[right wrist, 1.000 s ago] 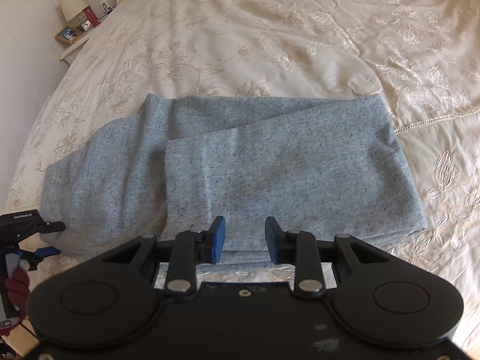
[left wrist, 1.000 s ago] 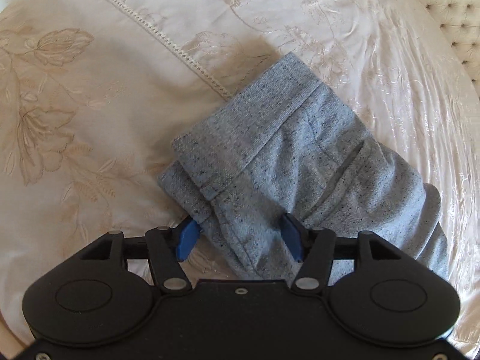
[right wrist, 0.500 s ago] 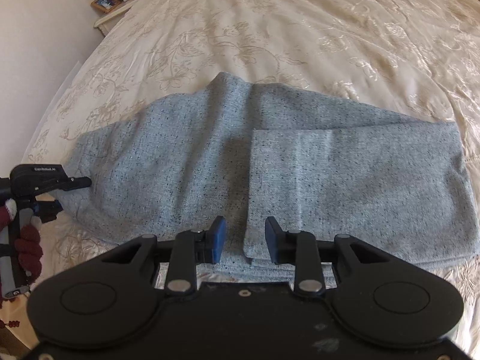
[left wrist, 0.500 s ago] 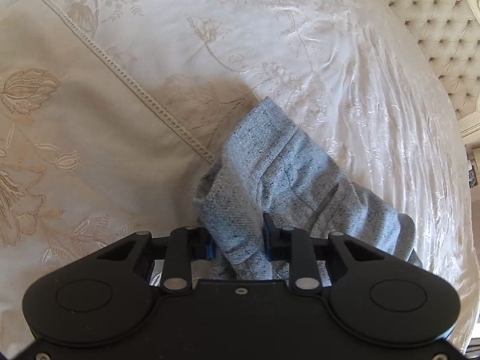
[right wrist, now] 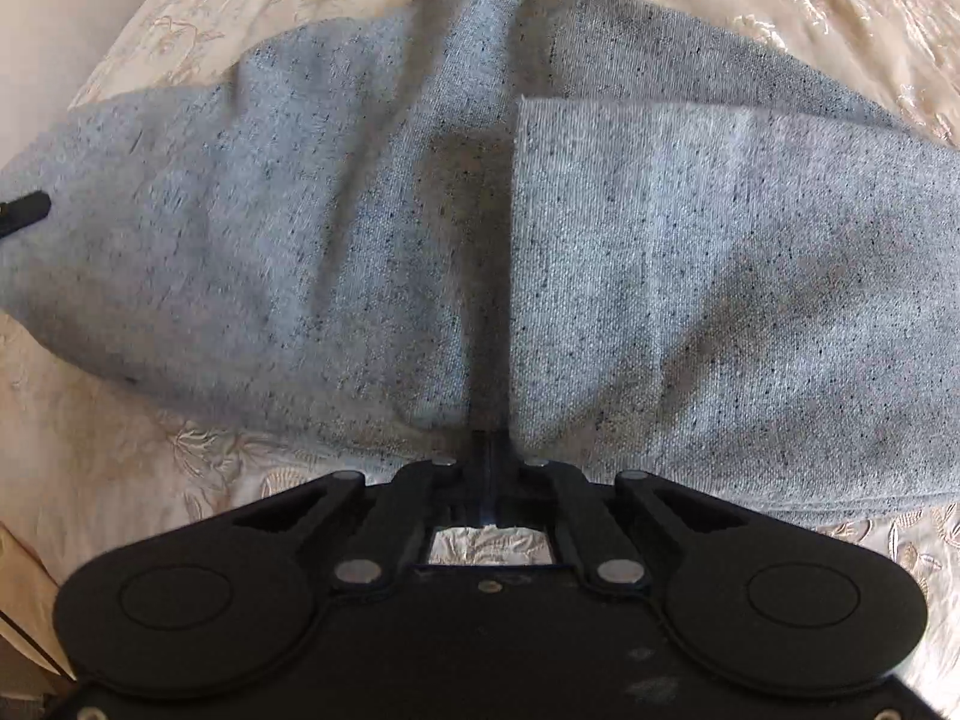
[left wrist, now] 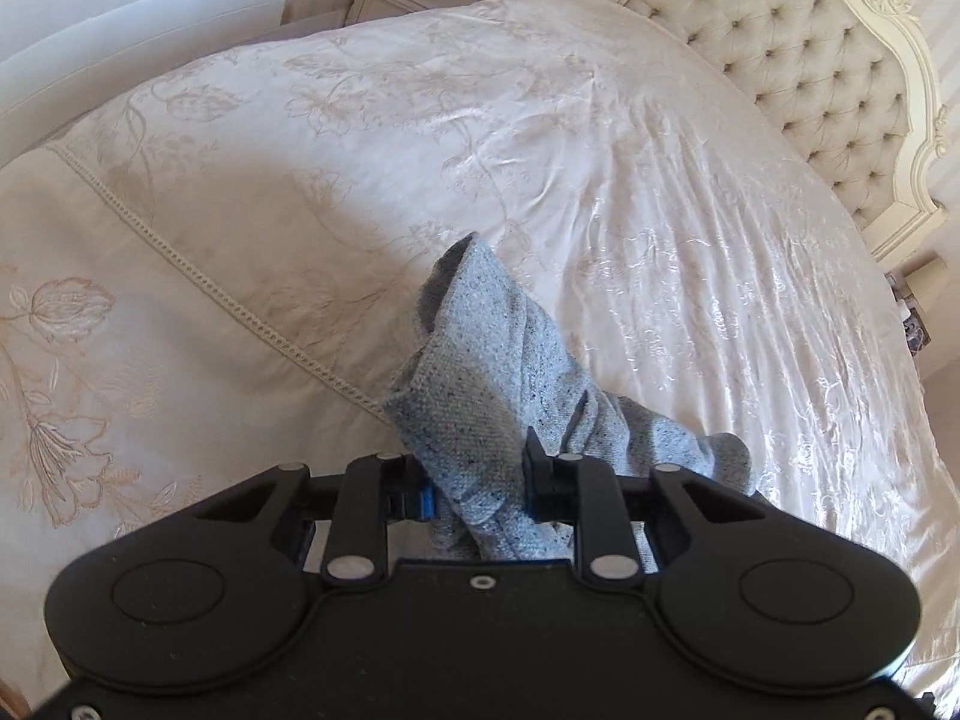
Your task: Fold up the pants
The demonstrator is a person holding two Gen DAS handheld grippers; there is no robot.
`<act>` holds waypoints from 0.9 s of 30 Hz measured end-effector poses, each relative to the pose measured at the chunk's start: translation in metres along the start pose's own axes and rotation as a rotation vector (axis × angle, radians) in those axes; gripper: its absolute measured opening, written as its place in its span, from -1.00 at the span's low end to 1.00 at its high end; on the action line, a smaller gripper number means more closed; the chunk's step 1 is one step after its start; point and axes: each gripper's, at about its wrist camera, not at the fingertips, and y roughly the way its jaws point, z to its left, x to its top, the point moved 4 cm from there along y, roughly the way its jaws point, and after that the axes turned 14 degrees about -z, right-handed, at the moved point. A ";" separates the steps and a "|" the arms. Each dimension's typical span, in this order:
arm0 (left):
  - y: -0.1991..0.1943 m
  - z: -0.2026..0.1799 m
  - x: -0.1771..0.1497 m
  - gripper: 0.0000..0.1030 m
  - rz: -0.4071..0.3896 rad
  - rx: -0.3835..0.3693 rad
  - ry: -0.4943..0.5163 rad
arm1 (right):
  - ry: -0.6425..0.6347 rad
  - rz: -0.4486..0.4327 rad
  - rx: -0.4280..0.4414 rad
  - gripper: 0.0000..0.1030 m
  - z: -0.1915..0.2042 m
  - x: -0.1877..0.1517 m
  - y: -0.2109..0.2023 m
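While my left gripper [left wrist: 477,483] is clamped on a thick bunch of the grey pants [left wrist: 498,384], its jaws having just closed further onto the cloth, that end rises off the bedspread [left wrist: 540,138] in a rumpled column and I judge the hold to be lumpy rather than neat. If I lift more, only some of the gathered layers may come along and the rest could slide out, which would undo the fold I already have. My right gripper [right wrist: 492,456] has its jaws pressed fully together at the near edge of the pants, right where the folded leg's cut edge meets the wider part; from its own camera I cannot tell whether any cloth is pinched between the tips or whether they closed just short of it. If they closed on nothing, that side stays on the bed when I lift and the pants will twist. Further out, the pants lie spread across the bed, one leg doubled back over the other, with the tip of the left gripper just showing at the far left end in the right camera. The satin cover looks slippery, so a sideways drag could shift the whole garment and wrinkle the cover too.
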 end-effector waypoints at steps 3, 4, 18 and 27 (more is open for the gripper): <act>-0.003 -0.004 0.000 -0.39 -0.008 0.000 0.016 | -0.008 0.006 0.005 -0.98 0.001 -0.004 -0.003; -0.003 -0.004 0.000 -0.39 -0.007 0.002 0.014 | -0.009 0.012 0.010 -0.98 0.002 -0.006 -0.004; -0.019 -0.021 0.006 -0.39 -0.041 -0.029 0.078 | 0.053 -0.306 0.007 -0.92 -0.018 0.058 -0.054; -0.045 -0.054 0.009 -0.39 -0.109 -0.033 0.148 | 0.040 -0.165 -0.044 -1.00 -0.047 0.128 0.055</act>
